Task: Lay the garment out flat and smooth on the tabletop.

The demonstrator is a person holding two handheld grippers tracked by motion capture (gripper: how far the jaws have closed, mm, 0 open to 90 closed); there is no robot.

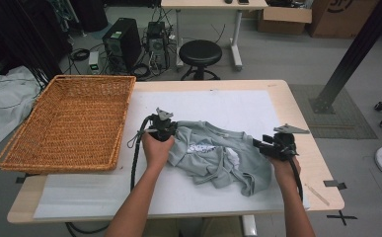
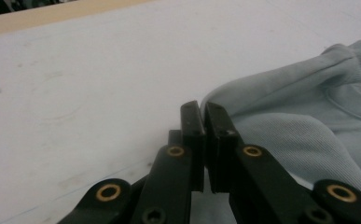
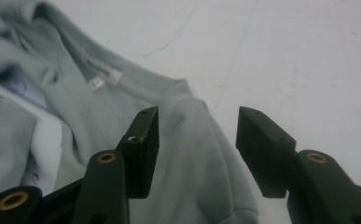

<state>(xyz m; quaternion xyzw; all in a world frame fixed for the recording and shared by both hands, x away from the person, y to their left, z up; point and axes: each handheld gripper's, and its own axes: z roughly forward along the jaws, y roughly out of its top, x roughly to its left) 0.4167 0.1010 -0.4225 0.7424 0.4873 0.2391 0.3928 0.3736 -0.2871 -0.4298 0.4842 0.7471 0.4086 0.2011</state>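
Observation:
A pale grey shirt lies crumpled on the white mat. My left gripper is at the shirt's left edge. In the left gripper view its jaws are pressed together, and the shirt's hem runs out from right at their tips. My right gripper is at the shirt's right side. In the right gripper view its jaws stand apart, with a rounded fold of the shirt lying between them and no pad pressing on it. A white neck label shows farther in.
A large wicker basket sits on the table's left end, just left of my left hand. The wooden table edge borders the mat on the right. Behind the table stand a black stool and computer towers on the floor.

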